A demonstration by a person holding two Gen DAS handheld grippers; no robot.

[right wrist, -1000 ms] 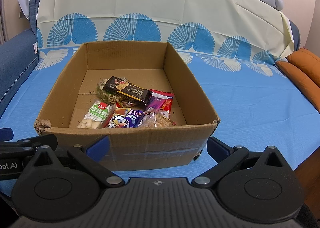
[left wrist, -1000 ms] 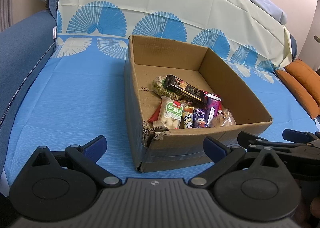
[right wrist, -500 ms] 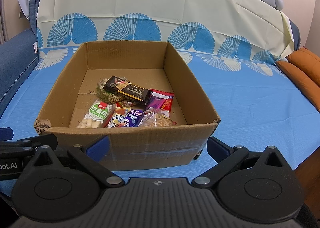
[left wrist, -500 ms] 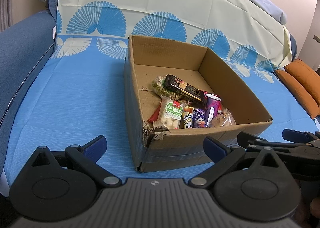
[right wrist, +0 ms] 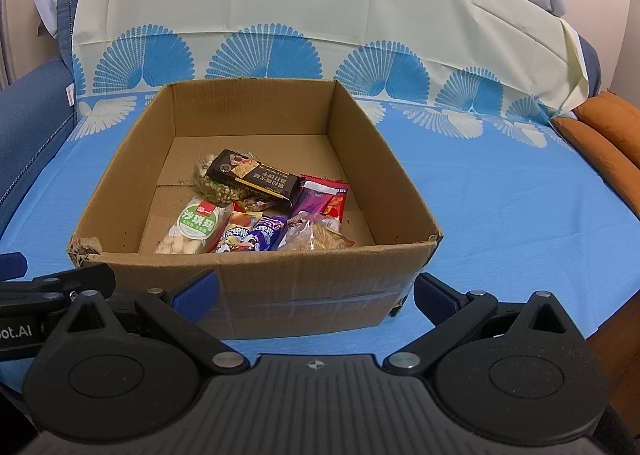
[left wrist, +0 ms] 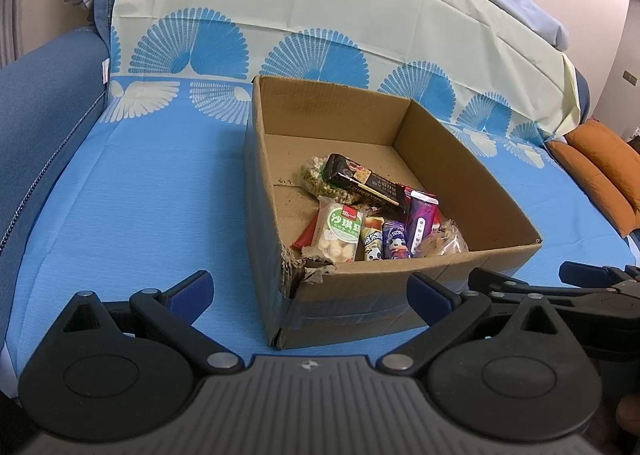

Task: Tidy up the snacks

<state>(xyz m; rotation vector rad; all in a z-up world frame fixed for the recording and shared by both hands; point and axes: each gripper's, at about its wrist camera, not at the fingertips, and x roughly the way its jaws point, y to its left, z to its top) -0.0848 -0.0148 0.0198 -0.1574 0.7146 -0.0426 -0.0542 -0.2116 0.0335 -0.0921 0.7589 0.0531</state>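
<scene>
Hovering low before the cardboard box (left wrist: 400, 287), the left gripper (left wrist: 310, 291) had its fingers spread wide and held nothing; the right gripper (right wrist: 316, 289) hung beside it, likewise wide open and empty, its blue pads (right wrist: 198, 291) level with the box's near wall; both sat just short of that wall, which stood between them and the snacks; the box rested on a blue cloth (right wrist: 500, 195) over a sofa, an orange cushion (right wrist: 612, 127) off to the right; inside lay a dark biscuit bar (right wrist: 256, 177) atop a bag of nuts (right wrist: 212, 185), a green-labelled packet (right wrist: 194, 225), a purple wrapper (right wrist: 264, 235), a red packet (right wrist: 324, 197) and a clear bag (right wrist: 320, 237), all crowded toward the near side.
</scene>
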